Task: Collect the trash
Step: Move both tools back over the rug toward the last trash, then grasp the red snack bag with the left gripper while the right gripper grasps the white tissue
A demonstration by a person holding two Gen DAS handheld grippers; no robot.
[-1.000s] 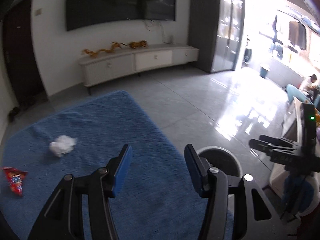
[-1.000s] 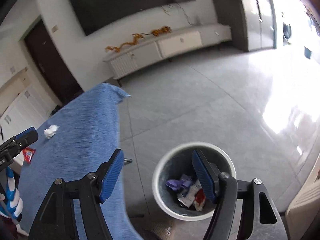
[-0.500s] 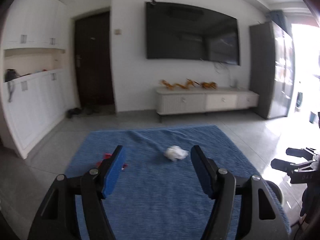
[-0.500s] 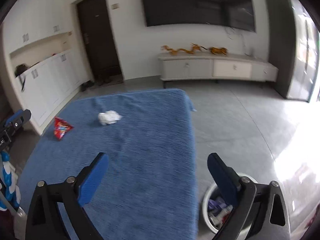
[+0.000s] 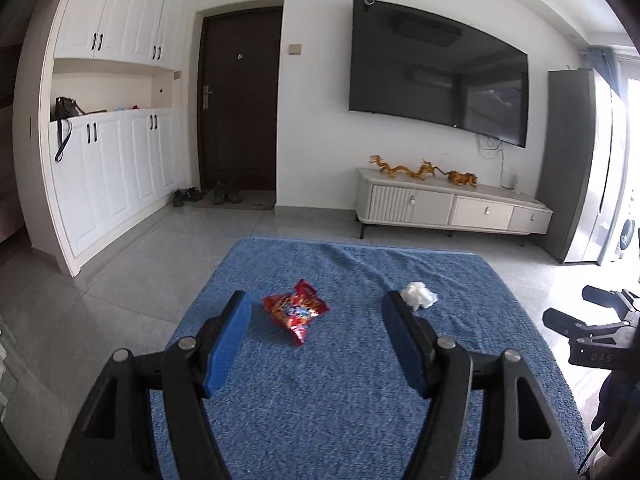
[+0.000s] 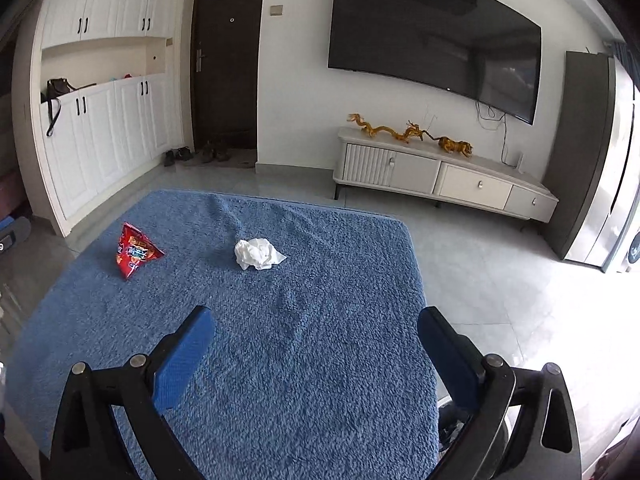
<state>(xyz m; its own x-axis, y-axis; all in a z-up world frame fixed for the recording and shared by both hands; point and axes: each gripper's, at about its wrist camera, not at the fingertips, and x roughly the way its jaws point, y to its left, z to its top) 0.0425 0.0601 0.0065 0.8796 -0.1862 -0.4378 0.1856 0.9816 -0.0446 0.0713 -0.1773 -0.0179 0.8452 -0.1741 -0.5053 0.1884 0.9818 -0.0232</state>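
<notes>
While both of my tongs hang above the near end of the blue-towelled table [image 5: 340,400], neither one touches anything. My left gripper [image 5: 316,322] has its blue pads [image 5: 226,342] set wide apart, with nothing between them. My right gripper [image 6: 312,336] is spread wider, also with nothing in it; its right finger [image 6: 450,354] stands past the table's right edge, over the floor.

Left wrist view: the red snack wrapper [image 5: 297,309] lies flat on the towel just ahead of the gap between my left pads, slightly left of centre and apart from both. The crumpled white tissue [image 5: 418,296] sits just beyond the tip of the left gripper's right finger; I cannot tell whether they touch. My right gripper shows at the right edge of this view, beside the table.

Right wrist view: the tissue [image 6: 258,254] lies ahead of my right gripper, a little left of the gap's centre line, well apart from the pads. The wrapper [image 6: 134,254] lies further left, near the table's left edge, tilted up on one side.

Below the right finger a bit of the trash bin's rim [image 6: 446,402] shows on the floor, just beside the table's near right corner.

Far field: grey tiled floor [image 6: 480,272], a white TV cabinet [image 6: 440,176] carrying golden dragon figures [image 6: 400,132], a wall-mounted television [image 6: 432,36], and a dark door [image 6: 226,64].
</notes>
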